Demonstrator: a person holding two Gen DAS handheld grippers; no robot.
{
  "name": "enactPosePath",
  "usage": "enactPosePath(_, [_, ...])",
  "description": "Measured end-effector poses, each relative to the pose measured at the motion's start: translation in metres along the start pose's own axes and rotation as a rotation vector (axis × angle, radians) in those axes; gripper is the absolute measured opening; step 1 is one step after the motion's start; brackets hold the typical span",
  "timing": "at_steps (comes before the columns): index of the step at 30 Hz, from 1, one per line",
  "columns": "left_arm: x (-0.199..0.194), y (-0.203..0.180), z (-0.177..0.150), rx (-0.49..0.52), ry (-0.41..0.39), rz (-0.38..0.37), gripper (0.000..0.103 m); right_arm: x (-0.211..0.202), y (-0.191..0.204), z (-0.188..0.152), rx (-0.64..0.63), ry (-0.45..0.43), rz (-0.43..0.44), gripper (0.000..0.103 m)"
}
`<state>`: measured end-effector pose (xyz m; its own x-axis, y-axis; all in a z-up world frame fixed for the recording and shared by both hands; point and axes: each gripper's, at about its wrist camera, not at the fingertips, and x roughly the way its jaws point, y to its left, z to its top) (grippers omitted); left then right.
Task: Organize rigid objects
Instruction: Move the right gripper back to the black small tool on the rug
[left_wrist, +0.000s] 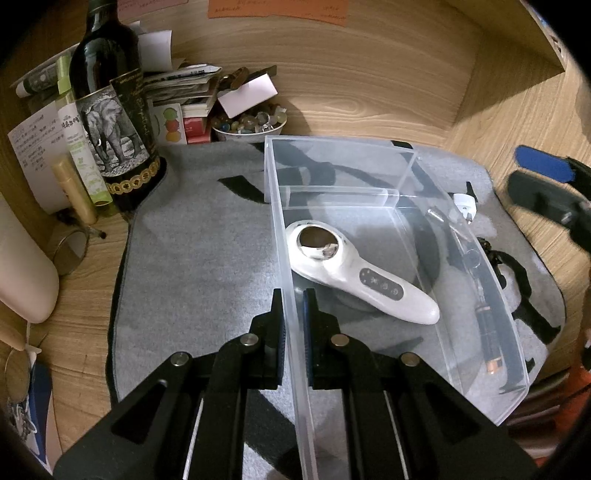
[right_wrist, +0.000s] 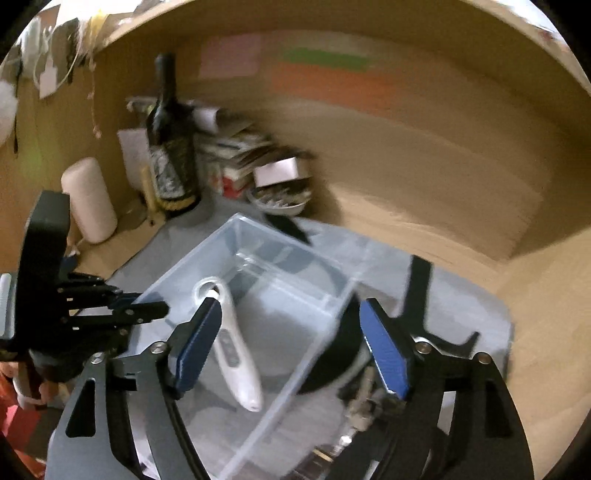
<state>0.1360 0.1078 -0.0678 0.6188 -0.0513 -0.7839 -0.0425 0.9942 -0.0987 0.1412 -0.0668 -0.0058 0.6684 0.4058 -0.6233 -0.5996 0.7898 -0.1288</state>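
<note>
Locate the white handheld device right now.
The white handheld device lies flat inside the clear plastic bin, in its large front compartment, just right of the wall that the left gripper clamps; the right wrist view shows it too.

My left camera sits just behind my left gripper (left_wrist: 293, 314), looking steeply down and close onto the near wall of the clear box (left_wrist: 402, 151) and the grey mat (left_wrist: 192, 258), with the wooden back wall (left_wrist: 369, 81) beyond. My right camera looks from the box's other side, higher and less steeply, blurred. Both views share the box, the white handheld device (left_wrist: 354, 273) (right_wrist: 236, 354) and the dark bottle (left_wrist: 107, 110) (right_wrist: 170, 147).
</note>
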Motion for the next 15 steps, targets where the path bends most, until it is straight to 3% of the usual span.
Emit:
enactPosePath(8, [-0.001, -0.001, -0.002, 0.006, 0.007, 0.005, 0.008, -0.029, -0.046, -0.025, 0.090, -0.016, -0.109, 0.080])
enactPosePath(15, [0.000, -0.001, -0.002, 0.006, 0.011, 0.008, 0.008, -0.017, -0.076, -0.067, 0.182, 0.084, -0.156, 0.080])
